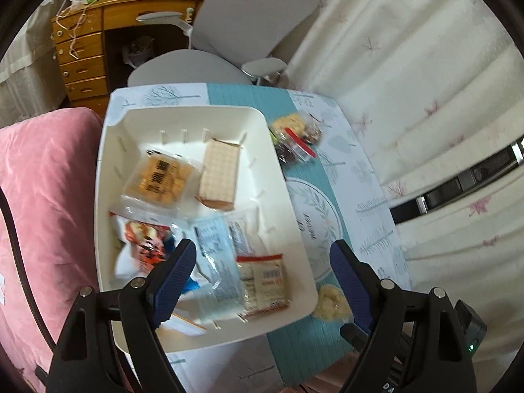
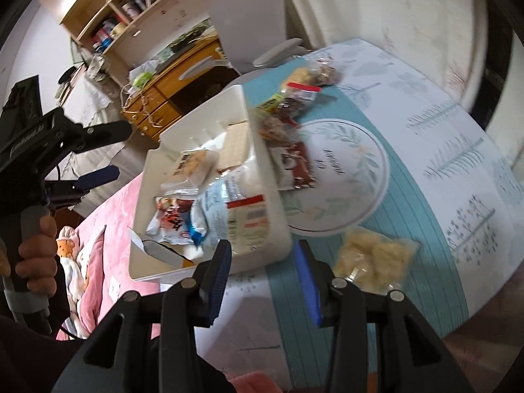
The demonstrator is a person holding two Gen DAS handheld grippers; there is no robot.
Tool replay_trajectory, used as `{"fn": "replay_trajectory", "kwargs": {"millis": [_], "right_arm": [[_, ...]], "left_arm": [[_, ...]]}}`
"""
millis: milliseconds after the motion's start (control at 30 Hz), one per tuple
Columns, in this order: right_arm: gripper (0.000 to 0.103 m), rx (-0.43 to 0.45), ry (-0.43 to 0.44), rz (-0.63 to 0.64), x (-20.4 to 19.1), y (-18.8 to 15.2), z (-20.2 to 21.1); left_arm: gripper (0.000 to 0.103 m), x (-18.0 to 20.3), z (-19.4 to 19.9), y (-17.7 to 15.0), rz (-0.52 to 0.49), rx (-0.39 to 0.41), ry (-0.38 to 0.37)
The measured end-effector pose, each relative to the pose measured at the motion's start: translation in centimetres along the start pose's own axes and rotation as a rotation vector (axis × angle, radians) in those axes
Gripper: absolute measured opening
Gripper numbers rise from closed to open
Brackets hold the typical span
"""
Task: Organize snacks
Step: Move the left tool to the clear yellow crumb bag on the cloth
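The white rectangular plastic bin [image 1: 183, 118] sits on the surface under a teal-and-white leaf-print cloth [image 2: 409, 177], already holding several snacks: a clear pack of golden puffs [image 1: 159, 177], a tan wafer block [image 1: 219, 173], a red-and-white printed bag [image 1: 144, 242] and a pale packet with a red strip [image 1: 262, 281]. Outside it, a clear bag of pale yellow crisps [image 2: 376, 258] lies just beside the bin's near corner, and a pile of red-sealed clear bags [image 2: 294, 95] rests against its far wall.

The left tongs [image 1: 262, 268] hang released and wide over the bin, gripping nothing. The right tongs [image 2: 262, 268] stand part-open and empty, with the bin's near corner between the blades and the crisps bag off to their right.

Risks, as I judge them: the right tongs could clip the bin's rim and shove it toward the surface's edge by the pink bedding [image 1: 49, 196]; the thin crisps bag may slip from the blades or get crushed; the leaning pile could topple if the bin shifts.

Motion blur smears every label, so the snacks cannot be identified. The pile's count is unclear, and the bin's near floor is hidden behind the tongs.
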State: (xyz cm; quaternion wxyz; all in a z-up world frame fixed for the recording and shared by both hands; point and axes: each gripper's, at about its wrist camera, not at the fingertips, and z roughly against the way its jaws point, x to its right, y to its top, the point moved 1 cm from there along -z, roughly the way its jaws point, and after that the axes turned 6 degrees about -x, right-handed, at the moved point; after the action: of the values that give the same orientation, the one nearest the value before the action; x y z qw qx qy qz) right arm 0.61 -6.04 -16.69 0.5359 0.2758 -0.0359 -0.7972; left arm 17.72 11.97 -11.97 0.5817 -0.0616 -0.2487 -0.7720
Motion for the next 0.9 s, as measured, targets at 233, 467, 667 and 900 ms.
{"fn": "replay_trajectory", "kwargs": {"millis": [233,467,667,900], "right_arm": [[0.041,-0.047,-0.014,-0.038,3.2,-0.4,-0.2],[0.041,-0.064,0.003,-0.007,6.1,0.5,0.6],[0.041,-0.103,0.042,0.064,9.5,3.2,1.6],[0.041,-0.159,0.072,0.279,12.9,7.1,3.3]], "left_arm": [[0.083,2.5,-1.4,-1.6,-0.028,-0.024,-0.008],[0.083,5.3,-3.0,-3.0,0.025,-0.062,0.005],[0.083,8.4,-3.6,-4.3,0.157,-0.041,0.046],[0.083,11.7,-3.9,-7.1,0.367,0.046,0.052]]}}
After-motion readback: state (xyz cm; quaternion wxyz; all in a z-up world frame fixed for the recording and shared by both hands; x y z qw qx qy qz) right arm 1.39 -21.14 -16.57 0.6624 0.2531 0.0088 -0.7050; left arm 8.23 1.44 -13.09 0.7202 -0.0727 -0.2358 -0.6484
